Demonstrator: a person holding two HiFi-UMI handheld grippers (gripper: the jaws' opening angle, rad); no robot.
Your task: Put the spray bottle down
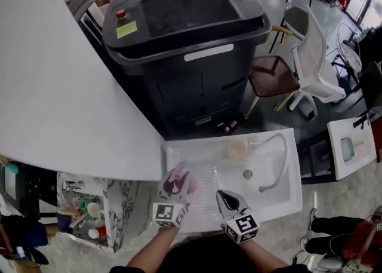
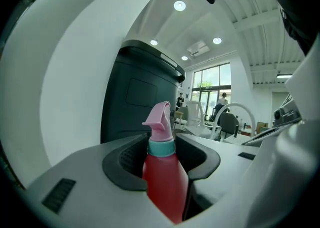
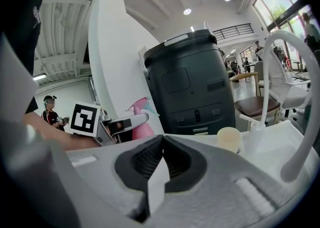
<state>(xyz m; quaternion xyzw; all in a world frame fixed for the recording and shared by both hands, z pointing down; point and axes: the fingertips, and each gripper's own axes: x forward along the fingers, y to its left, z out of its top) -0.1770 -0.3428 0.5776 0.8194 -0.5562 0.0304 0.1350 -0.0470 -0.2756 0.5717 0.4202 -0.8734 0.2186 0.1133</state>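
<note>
The spray bottle (image 1: 175,174) has a red body, a teal collar and a pink trigger head. My left gripper (image 1: 180,178) is shut on it and holds it upright over the left end of the white sink (image 1: 179,150). In the left gripper view the spray bottle (image 2: 163,174) stands between the two dark pads, which press on its sides. My right gripper (image 1: 224,195) hovers just right of it over the sink's front edge. Its jaws meet at the tips with nothing between them. From the right gripper (image 3: 162,139) view, the spray bottle (image 3: 138,122) and the left gripper show at the left.
A curved white faucet (image 1: 278,164) and a drain sit at the sink's right, with a beige cup (image 1: 236,148) at the back. A large black machine (image 1: 185,51) stands behind the sink. A white curved wall (image 1: 54,86) is at the left, a shelf of cups (image 1: 83,209) below it, and chairs (image 1: 310,57) at the right.
</note>
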